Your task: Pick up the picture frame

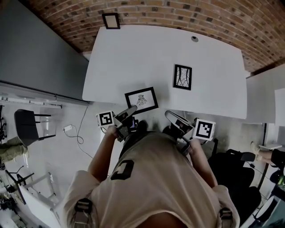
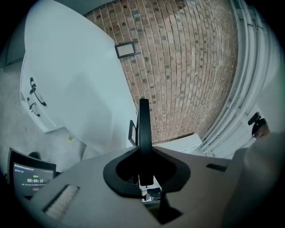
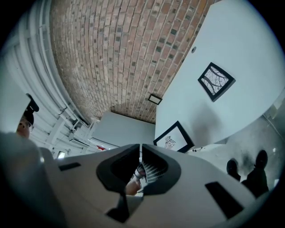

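The left gripper (image 1: 132, 110) is clamped on one edge of the picture frame (image 1: 141, 99), which sits at the near rim of the white surface (image 1: 133, 58). At 4 o'clock from the frame, the right gripper (image 1: 169, 115) has its jaws pressed together on nothing. A second frame (image 1: 182, 76) lies on the surface at 2 o'clock. A black chair (image 1: 26, 125) stands on the pale floor (image 1: 67, 151) at 9 o'clock. Farthest, at 12 o'clock, a brick wall (image 1: 178, 11) carries a dark plate (image 1: 111, 20).

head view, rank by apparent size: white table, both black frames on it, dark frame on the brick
1. white rectangular table
2. black picture frame at the table's near edge
3. black picture frame farther right (close; farther from camera)
4. small dark frame on the brick
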